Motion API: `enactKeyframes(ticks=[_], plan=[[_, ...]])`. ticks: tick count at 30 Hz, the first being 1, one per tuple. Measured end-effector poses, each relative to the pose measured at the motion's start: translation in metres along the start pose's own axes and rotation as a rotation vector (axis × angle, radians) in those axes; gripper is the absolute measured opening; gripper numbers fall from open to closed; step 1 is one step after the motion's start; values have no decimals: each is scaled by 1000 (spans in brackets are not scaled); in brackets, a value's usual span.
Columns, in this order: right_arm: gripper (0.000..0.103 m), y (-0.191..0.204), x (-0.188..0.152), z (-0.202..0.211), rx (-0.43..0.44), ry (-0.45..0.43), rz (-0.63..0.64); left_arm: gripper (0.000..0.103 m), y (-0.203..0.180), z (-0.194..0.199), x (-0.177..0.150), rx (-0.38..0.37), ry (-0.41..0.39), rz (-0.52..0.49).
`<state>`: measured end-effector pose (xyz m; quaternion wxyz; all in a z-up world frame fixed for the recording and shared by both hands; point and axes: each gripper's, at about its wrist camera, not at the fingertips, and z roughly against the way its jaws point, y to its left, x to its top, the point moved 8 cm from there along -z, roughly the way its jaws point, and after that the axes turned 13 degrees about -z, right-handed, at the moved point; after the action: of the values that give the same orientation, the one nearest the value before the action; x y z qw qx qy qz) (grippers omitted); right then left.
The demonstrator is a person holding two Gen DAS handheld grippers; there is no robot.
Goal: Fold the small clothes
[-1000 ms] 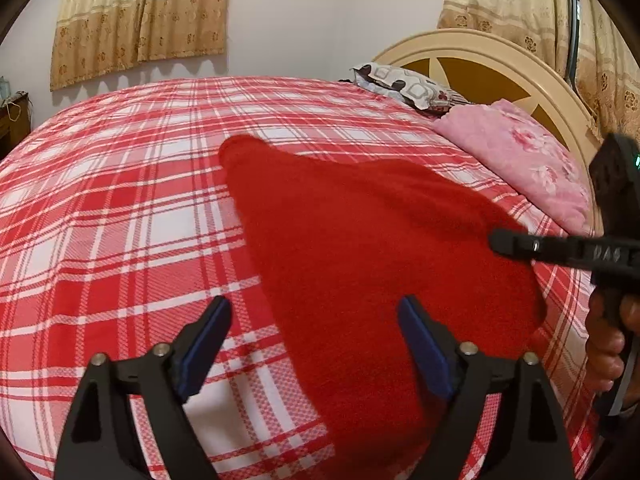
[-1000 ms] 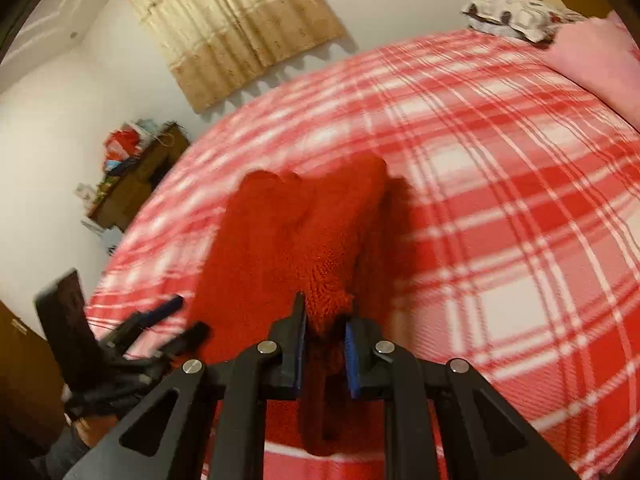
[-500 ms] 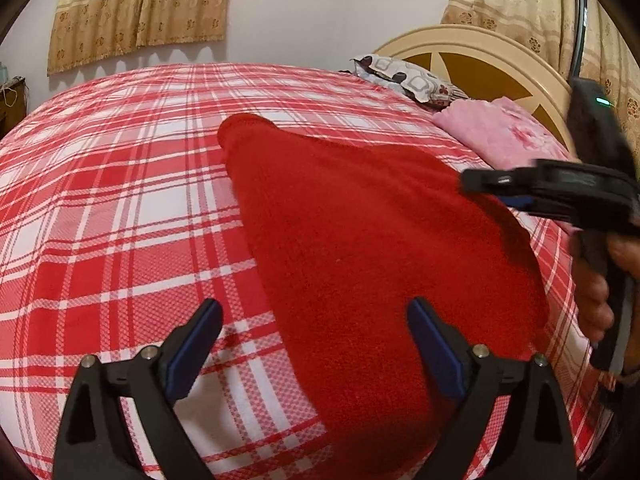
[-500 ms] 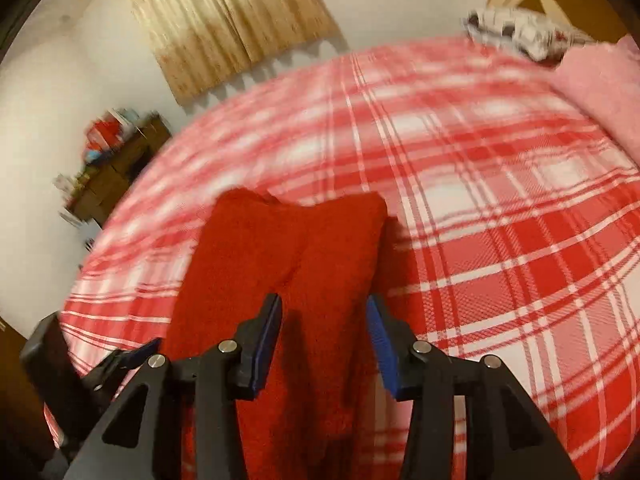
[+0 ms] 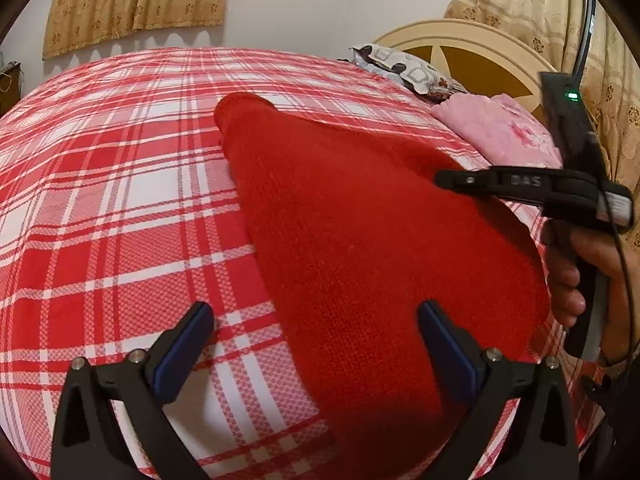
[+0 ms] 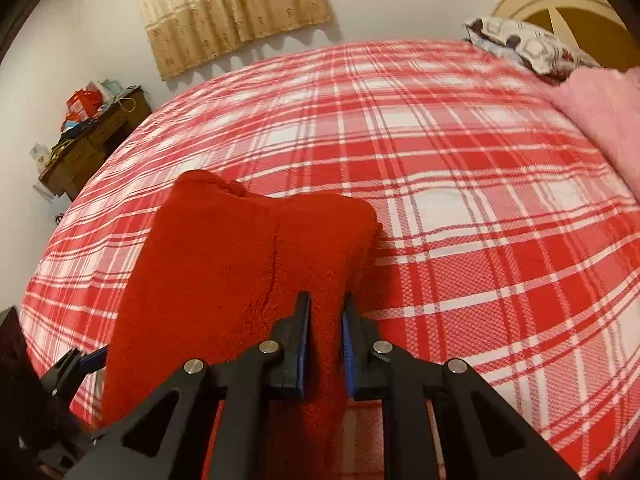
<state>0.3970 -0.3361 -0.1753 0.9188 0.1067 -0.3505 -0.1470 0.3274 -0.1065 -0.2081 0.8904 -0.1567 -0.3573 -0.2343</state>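
**Regrip the garment edge for the next fold**

The red knit garment (image 6: 240, 280) lies flat on the plaid bedspread (image 6: 480, 220), already doubled lengthwise by my reading of the centre seam line.

My left gripper (image 5: 316, 344) hovers with its jaws still widening to full spread; they straddle the garment's near left edge and hold nothing.

My right gripper (image 6: 325, 344) is closing its jaws to a narrow gap over the garment's near right portion. Cloth shows between the pads, but I cannot confirm contact.

Procedure: take only the top layers at each near corner, close fully, lift evenly, then carry both corners toward the far end, keeping edges aligned.
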Motion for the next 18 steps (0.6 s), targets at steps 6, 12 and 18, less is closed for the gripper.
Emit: enactKeyframes(ticks=[6,12,18], plan=[[50,51,-17,50,160,-92,112,103,0,-1,0,7,3,-5],[47,38,-47,6,98,57,133,103,1,-1,2,9,-1,-3],[39,26,-48,4,116,35,137,103,-3,3,4,18,-18,-31]])
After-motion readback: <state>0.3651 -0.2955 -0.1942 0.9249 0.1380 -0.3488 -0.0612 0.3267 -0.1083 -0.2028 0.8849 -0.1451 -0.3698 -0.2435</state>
